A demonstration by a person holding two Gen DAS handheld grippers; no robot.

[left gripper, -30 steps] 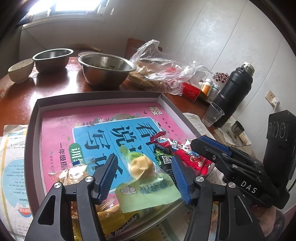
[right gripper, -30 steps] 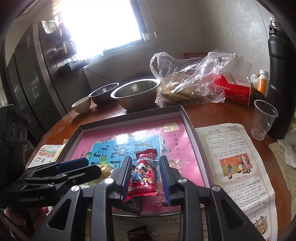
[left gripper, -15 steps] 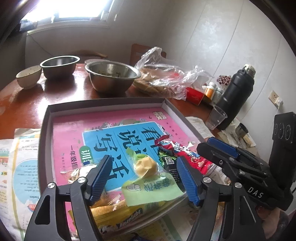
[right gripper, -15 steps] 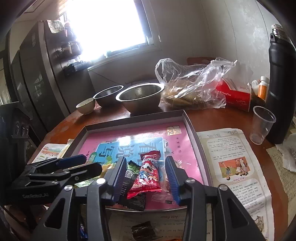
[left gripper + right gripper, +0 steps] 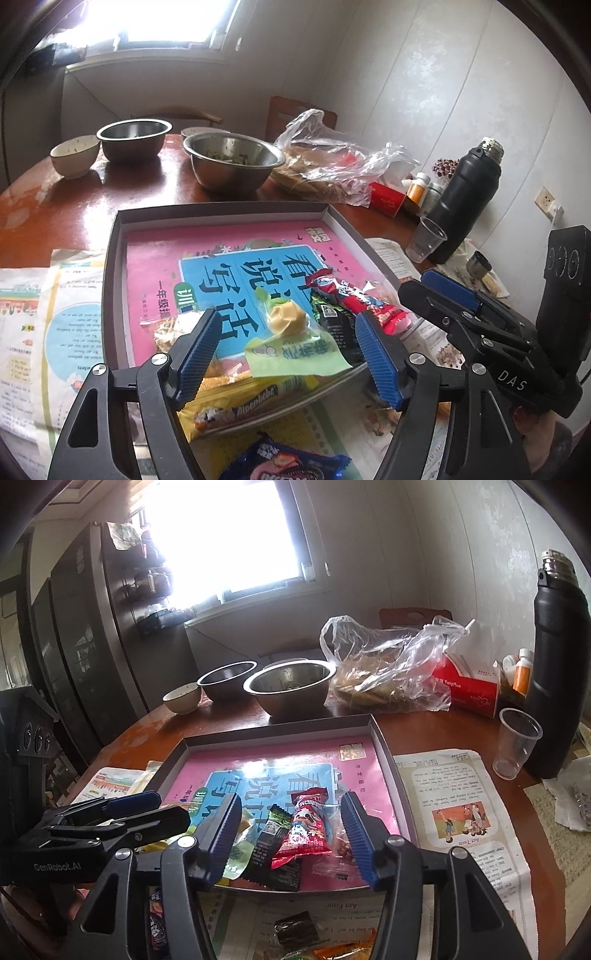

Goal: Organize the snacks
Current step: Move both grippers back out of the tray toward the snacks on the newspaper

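A shallow grey tray (image 5: pixel 221 210) (image 5: pixel 277 734) lined with a pink book holds several snack packets at its near edge. My left gripper (image 5: pixel 287 315) (image 5: pixel 162 808) is open above a green packet with a yellow pastry (image 5: pixel 291 350); its pads touch nothing. My right gripper (image 5: pixel 291 799) (image 5: pixel 424 291) has its jaws opening. A red snack packet (image 5: pixel 306 830) (image 5: pixel 354 299) lies loose in the tray between them, beside a black-green packet (image 5: pixel 269 834). A yellow Alpenliebe packet (image 5: pixel 243 402) lies over the tray's front rim. A blue packet (image 5: pixel 280 461) and a dark candy (image 5: pixel 295 928) lie on the newspaper in front.
Behind the tray stand two steel bowls (image 5: pixel 232 166) (image 5: pixel 133 140), a ceramic bowl (image 5: pixel 75 155) and a plastic bag of food (image 5: pixel 388 672). At the right are a red tissue box (image 5: pixel 469 690), a black flask (image 5: pixel 557 679) and a clear cup (image 5: pixel 517 742). Newspaper (image 5: pixel 454 812) flanks the tray.
The right jaws have widened and let go of the red packet, which now lies in the tray. The left jaws have widened too. Both grippers have drawn back and up a little.
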